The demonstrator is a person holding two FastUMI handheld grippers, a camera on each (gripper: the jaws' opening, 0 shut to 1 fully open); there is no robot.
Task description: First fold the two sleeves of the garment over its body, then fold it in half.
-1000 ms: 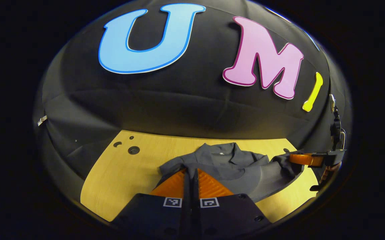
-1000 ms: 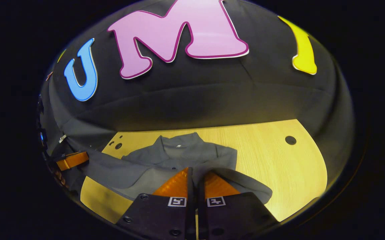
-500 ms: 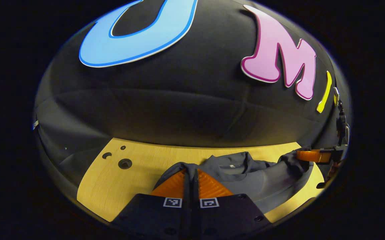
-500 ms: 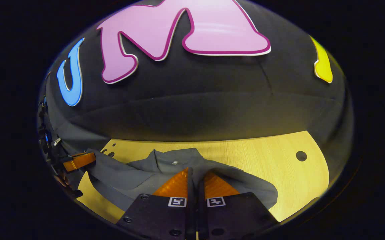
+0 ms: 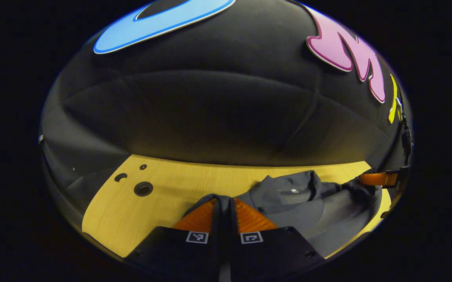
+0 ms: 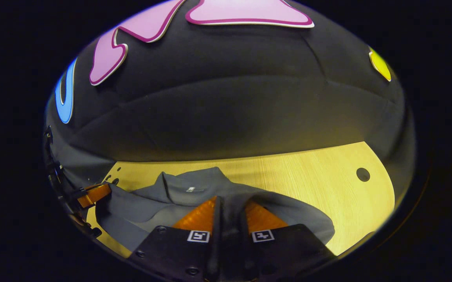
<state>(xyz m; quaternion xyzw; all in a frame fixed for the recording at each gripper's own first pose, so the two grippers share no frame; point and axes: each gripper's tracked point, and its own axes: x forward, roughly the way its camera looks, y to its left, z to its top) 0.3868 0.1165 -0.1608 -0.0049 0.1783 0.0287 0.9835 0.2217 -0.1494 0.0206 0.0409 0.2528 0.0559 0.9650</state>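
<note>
1. At the far left of the left gripper view, the table (image 5: pixel 163 203) is pale, fine-grained wood with a curved edge, and three round holes (image 5: pixel 143 188) are cut near its far left corner.
2. The left gripper (image 5: pixel 224 201) sits at the near middle of that view. Its two ribbed, wedge-shaped fingers (image 5: pixel 198 217) are pressed together on a dark fold of cloth that runs up between them.
3. To its right the garment (image 5: pixel 312 203) is a soft grey shirt, rumpled, with its collar standing at the far side and a small pale tag inside the neck.
4. At the far right edge of that view the right gripper (image 5: pixel 378 179) meets the shirt's bunched cloth.
5. In the right gripper view the left gripper (image 6: pixel 92 194) shows at the left edge against the shirt's corner.
6. The garment (image 6: pixel 186 192) spreads across the near table (image 6: pixel 308 180), smooth and matte, collar toward the wall.
7. The right gripper (image 6: pixel 227 203) is clamped on a thick fold of grey cloth between its fingers (image 6: pixel 265 217).
8. One round hole (image 6: pixel 362 174) lies at the far right.
</note>
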